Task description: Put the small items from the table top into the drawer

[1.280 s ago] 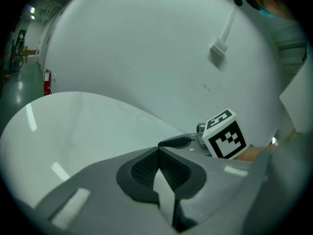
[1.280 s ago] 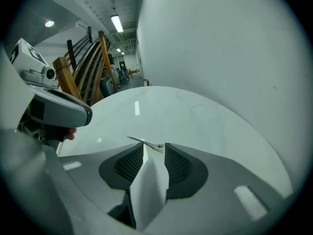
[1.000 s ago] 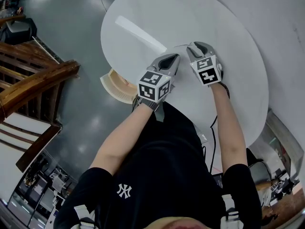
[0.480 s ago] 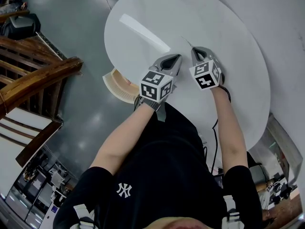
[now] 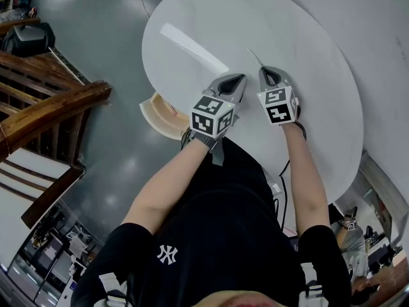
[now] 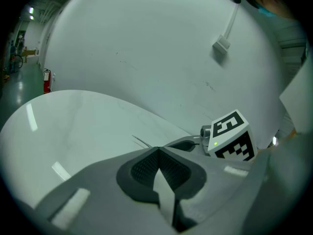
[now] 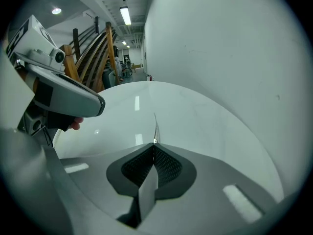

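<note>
Right tongs (image 7: 154,144) clamped on a thin pin (image 7: 155,125) above the table (image 5: 307,37); left tongs (image 6: 157,149) together, empty. The open drawer (image 5: 158,115) at the table's edge awaits: the carry looks still to do.

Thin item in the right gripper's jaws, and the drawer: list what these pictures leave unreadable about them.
- thin item: a hairline in the head view and both gripper views, too slender to identify. Its held end is hidden between the shut jaws of the right gripper.
- drawer: head view only. The table top covers most of it, so its contents cannot be told.
</note>
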Available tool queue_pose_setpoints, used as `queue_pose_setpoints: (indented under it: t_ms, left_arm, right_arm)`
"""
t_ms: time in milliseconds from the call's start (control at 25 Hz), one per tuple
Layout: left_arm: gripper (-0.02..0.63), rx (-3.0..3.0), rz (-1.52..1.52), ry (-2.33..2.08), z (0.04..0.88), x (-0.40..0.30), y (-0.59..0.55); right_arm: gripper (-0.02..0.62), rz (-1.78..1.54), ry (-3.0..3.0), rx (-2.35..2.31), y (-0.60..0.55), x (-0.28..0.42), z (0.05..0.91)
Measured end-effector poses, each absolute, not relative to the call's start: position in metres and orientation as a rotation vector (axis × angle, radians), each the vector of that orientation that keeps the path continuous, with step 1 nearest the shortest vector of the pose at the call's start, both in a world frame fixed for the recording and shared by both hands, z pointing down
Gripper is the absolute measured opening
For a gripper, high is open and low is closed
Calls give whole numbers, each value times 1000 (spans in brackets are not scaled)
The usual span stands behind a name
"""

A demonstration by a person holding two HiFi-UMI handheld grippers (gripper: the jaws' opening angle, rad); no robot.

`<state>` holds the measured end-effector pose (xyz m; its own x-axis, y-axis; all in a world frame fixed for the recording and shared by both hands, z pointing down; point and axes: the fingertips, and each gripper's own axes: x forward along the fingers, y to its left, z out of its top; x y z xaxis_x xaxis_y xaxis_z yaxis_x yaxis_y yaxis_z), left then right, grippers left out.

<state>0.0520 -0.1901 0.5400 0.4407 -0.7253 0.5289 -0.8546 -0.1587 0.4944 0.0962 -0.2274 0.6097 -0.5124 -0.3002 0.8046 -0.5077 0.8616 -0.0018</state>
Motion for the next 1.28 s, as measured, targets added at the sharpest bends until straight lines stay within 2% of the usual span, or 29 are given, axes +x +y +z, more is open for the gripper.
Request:
queue_pose_setpoints:
  t_ms: [760,1280]
  left_arm:
    - [0,2002,166,-1321,512,17,-114]
    - [0,2026,168,-1350,500,-43,-32]
  right_arm:
    - [28,379,-2197,781,-147,63,554]
    - [28,364,-2241,797,-59,2,536]
